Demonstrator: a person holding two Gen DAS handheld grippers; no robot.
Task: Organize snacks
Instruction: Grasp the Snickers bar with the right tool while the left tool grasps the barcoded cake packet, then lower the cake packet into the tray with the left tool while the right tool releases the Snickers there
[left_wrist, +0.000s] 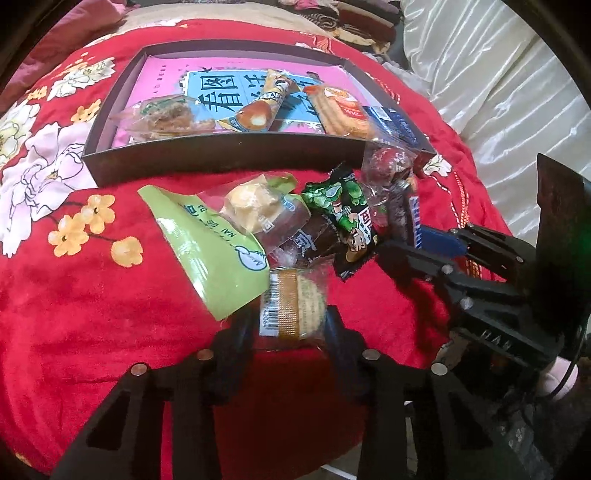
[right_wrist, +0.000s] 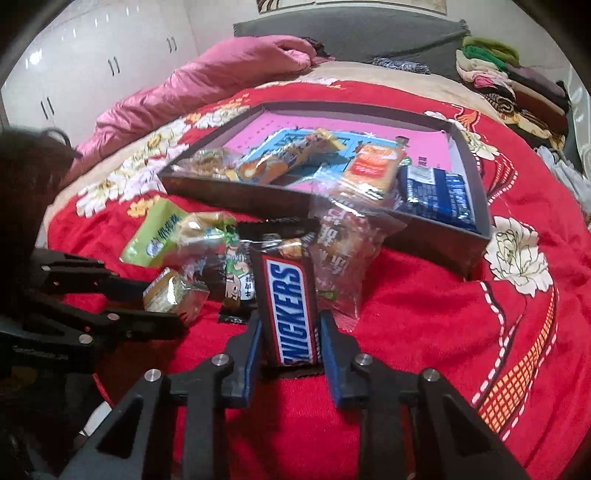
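Note:
A dark shallow box (left_wrist: 221, 155) (right_wrist: 476, 254) with a pink lining holds several wrapped snacks. In front of it on the red blanket lies a pile: a green pouch (left_wrist: 207, 254) (right_wrist: 155, 236), a green-and-black packet (left_wrist: 343, 218) (right_wrist: 236, 280) and clear wrapped sweets (right_wrist: 343, 266). My left gripper (left_wrist: 291, 321) (right_wrist: 173, 306) is shut on a small gold-banded biscuit pack (left_wrist: 291, 306) (right_wrist: 170, 291). My right gripper (right_wrist: 288, 336) (left_wrist: 413, 236) is shut on a Snickers bar (right_wrist: 291, 310), held upright beside the pile.
The red flowered blanket (right_wrist: 443, 332) covers a bed. A pink quilt (right_wrist: 207, 81) lies at the far left, folded clothes (right_wrist: 517, 85) at the far right. White satin fabric (left_wrist: 498, 92) lies right of the box.

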